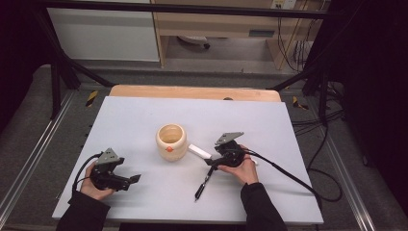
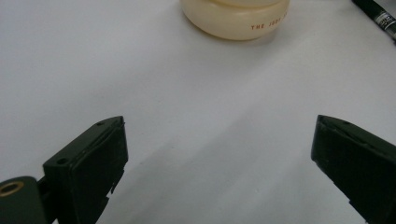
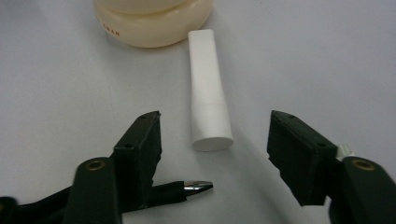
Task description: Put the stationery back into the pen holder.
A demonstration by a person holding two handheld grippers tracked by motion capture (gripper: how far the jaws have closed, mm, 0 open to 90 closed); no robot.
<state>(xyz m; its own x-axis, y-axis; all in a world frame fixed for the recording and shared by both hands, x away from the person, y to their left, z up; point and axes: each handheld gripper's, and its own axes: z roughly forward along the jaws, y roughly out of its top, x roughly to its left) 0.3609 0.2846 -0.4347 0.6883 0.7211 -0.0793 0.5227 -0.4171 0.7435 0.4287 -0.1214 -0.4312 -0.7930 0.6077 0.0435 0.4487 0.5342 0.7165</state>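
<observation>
A short white cylinder (image 3: 208,91) lies flat on the white tabletop (image 1: 144,120), one end close to the base of a cream ceramic cup (image 1: 171,141) and the other, wider end pointing toward the right gripper (image 3: 215,140). In the right gripper view that near end sits between the two black jaws, which are spread with bare tabletop on either side of the cylinder, so neither pad touches it. A black pen (image 3: 187,189) with a silver tip lies across the tabletop under the left-hand jaw in that view, its tip just short of the cylinder's end. From the high view the pen (image 1: 204,182) slants down and away from the right gripper (image 1: 216,161) toward the near edge, and the cylinder (image 1: 199,151) shows as a white bar between cup and gripper. The cup stands upright near the middle of the tabletop, with an orange mark low on its side and red lettering around its base. The left gripper (image 1: 134,179) rests well apart at the left, held low over the tabletop; its jaws are spread wide with nothing between them, pointing toward the cup (image 2: 236,18).
</observation>
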